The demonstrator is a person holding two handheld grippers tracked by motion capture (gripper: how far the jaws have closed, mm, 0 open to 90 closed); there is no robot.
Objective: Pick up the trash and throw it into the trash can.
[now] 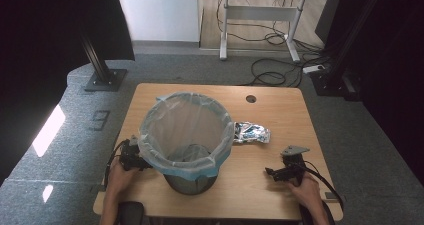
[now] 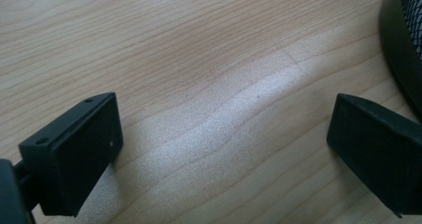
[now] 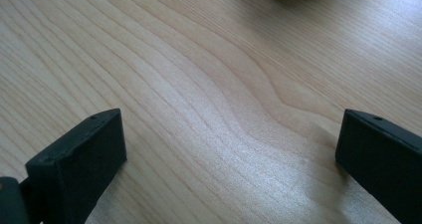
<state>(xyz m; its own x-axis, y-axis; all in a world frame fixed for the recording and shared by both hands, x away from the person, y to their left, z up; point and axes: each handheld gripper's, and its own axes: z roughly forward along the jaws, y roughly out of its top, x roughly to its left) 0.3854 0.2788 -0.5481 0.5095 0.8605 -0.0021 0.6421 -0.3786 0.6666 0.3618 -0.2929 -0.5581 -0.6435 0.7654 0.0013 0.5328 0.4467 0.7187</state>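
Wastebasket (image 1: 190, 177), of dark mesh and lined with a translucent bag (image 1: 186, 130) whose pale blue edge folds over the rim, stands upright on the wooden table (image 1: 280, 120), toward its near edge and left of centre. Nearest to us, two hands enter from the bottom of the high view. We see the left claw (image 1: 134, 157) resting low on the table just beside the wastebasket's left flank; in the left gripper view (image 2: 224, 134) its two black jaws stand spread wide, with bare wood between them and the curved dark base of the wastebasket (image 2: 403, 50) at the upper right corner. We see the right claw (image 1: 280, 172) lying on the table to the right of the wastebasket and well apart from it, a grey three-cornered plate on its top; in the right gripper view (image 3: 229, 149) its jaws are likewise spread wide over bare wood, pinching nothing. Farther back, a crumpled silvery wrapper (image 1: 251, 133) with blue print lies flat on the table, just beside the right side of the bag's rim. Near the far edge we note a round cable hole (image 1: 251, 99) in the tabletop. Beyond the table lie grey carpet (image 1: 200, 67), loose cables (image 1: 272, 75) and the legs of a second desk (image 1: 260, 15).
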